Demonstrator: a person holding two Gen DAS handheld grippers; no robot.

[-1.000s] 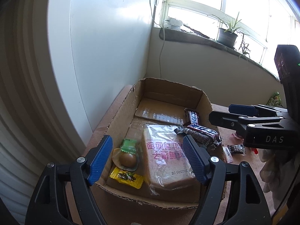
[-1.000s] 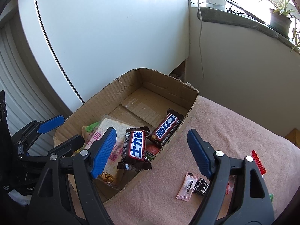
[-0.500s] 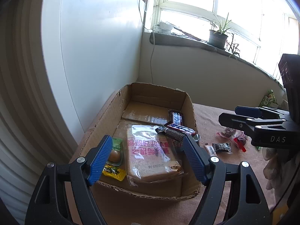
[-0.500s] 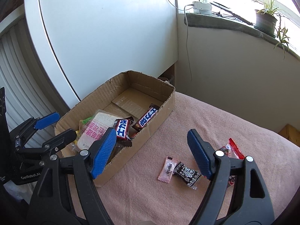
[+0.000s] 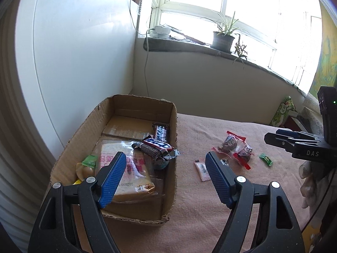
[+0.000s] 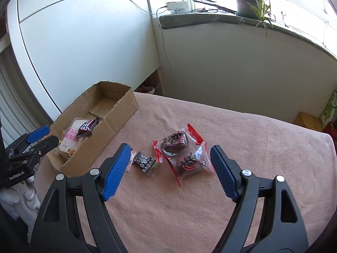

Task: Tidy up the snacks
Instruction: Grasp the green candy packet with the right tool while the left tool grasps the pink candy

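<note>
A cardboard box [image 5: 134, 211] [image 6: 118, 118] at the table's left holds a bread pack [image 5: 128, 168], two chocolate bars [image 5: 157, 146] and small sweets. On the pink cloth lie two clear red-edged snack packs [image 6: 174, 142] [image 6: 190, 162], a black sweet [image 6: 145, 161], a pink sachet [image 5: 202, 168] and a green sweet [image 5: 265, 159]. My left gripper [image 5: 165, 177] hangs open over the box's right wall, nothing between its pads. Above the loose snacks my right gripper [image 6: 168, 168] stands open, empty, with the nearer red-edged pack just ahead between its fingertips.
A white cabinet [image 6: 84, 42] stands behind the box. A window sill with a potted plant [image 5: 223, 38] and a cable runs along the back wall. A green packet [image 5: 283, 111] sits at the far right. Pink cloth [image 6: 231, 200] covers the table.
Both grippers have drawn back and swung right, away from the box. The right one now faces the loose snacks on the cloth instead of the box. Both stayed open.
</note>
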